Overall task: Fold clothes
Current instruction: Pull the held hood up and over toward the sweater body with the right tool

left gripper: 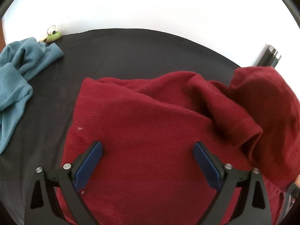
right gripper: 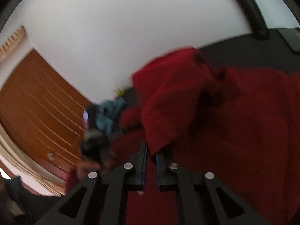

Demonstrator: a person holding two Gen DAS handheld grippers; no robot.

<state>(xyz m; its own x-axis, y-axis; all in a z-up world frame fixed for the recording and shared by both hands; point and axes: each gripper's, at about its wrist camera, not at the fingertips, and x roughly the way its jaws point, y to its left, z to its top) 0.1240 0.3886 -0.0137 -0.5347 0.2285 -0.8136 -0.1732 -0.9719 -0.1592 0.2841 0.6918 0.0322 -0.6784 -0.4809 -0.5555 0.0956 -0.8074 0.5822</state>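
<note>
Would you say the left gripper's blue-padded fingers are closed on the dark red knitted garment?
No: the left gripper has its fingers wide apart above the dark red knitted garment, gripping nothing.

The left gripper (left gripper: pixel 148 148) hovers with its jaws spread wide, gripping nothing. The right gripper (right gripper: pixel 151 152) is raised, jaws pinched nearly together on red sweater (right gripper: pixel 168 103) fabric.

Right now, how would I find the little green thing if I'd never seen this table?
Start at the black tablecloth and follow its far edge, by the white wall, to the left corner. Just past the crumpled blue fleece sits the small green toy. It is the only bright green thing, far smaller than the blue fleece or the red sweater.
</note>
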